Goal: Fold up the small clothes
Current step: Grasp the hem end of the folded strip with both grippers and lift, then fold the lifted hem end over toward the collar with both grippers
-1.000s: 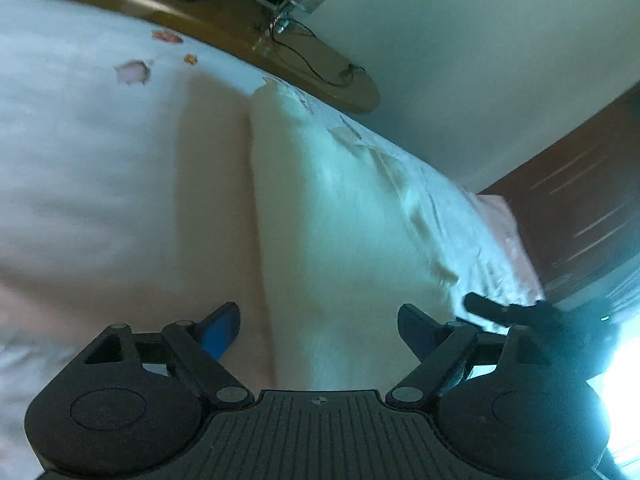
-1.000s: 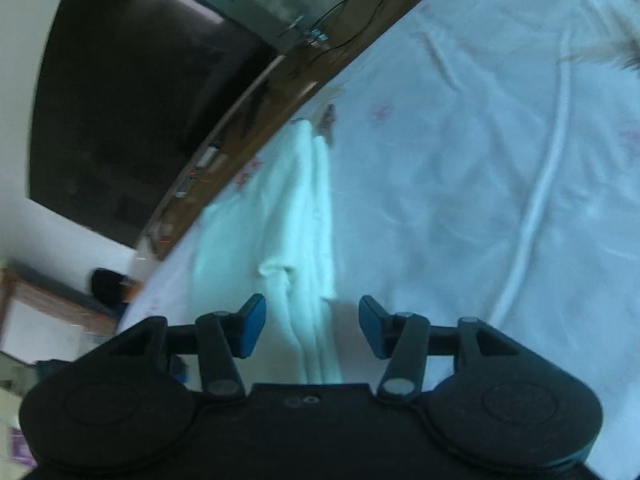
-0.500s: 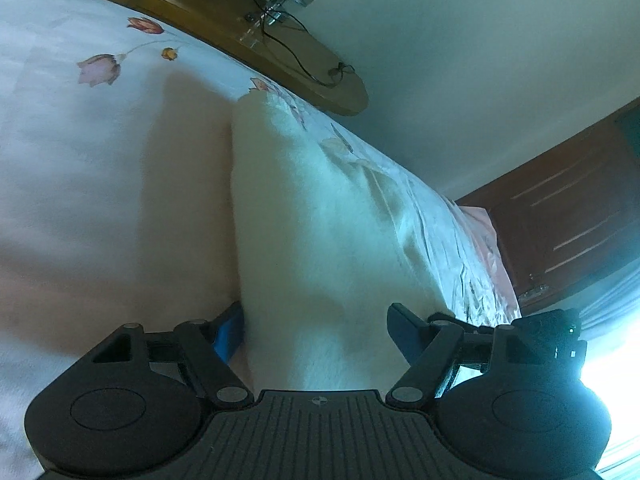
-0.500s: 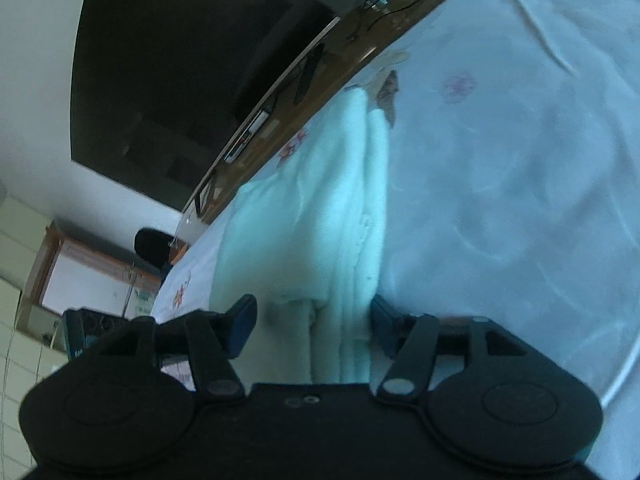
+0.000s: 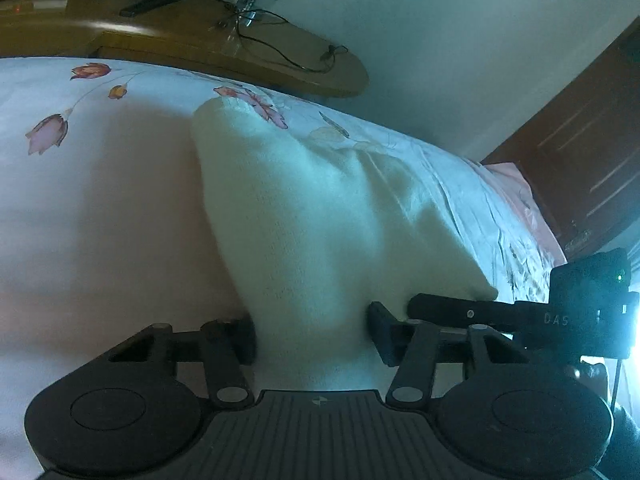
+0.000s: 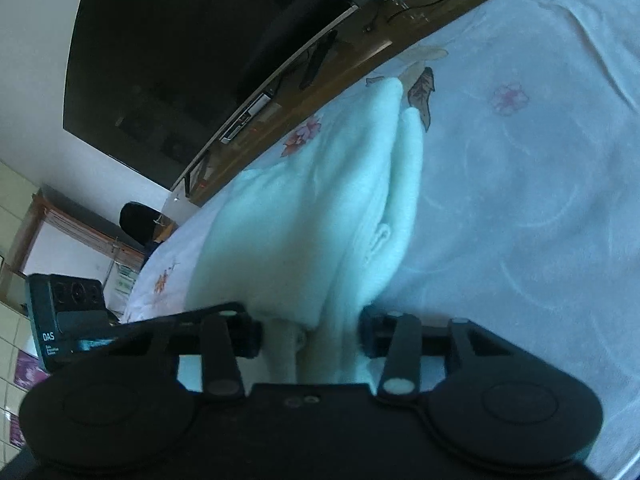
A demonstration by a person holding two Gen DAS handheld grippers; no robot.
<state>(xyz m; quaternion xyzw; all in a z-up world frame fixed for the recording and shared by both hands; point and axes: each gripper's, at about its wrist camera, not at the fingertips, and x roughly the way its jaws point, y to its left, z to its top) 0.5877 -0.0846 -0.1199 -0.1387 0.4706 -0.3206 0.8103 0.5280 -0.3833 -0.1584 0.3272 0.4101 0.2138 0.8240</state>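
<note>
A small white knitted garment (image 5: 320,216) lies lengthwise on the flowered bedsheet (image 5: 100,208), partly folded into a long strip. My left gripper (image 5: 312,334) is open, its two fingers on either side of the garment's near end. In the right wrist view the same garment (image 6: 332,216) shows layered folds. My right gripper (image 6: 312,334) is open too, and straddles the other near corner of the cloth. The right gripper's body shows at the right edge of the left wrist view (image 5: 584,304).
A wooden TV stand (image 5: 180,36) with cables and a remote runs along the far side of the bed, below a dark TV screen (image 6: 192,56). A dark wooden door (image 5: 592,168) stands at the right. The sheet (image 6: 520,200) stretches wide to the right.
Both grippers have dropped low and pushed forward onto the garment's near end, so the cloth now lies between each pair of fingers. The jaws have narrowed somewhat around it.
</note>
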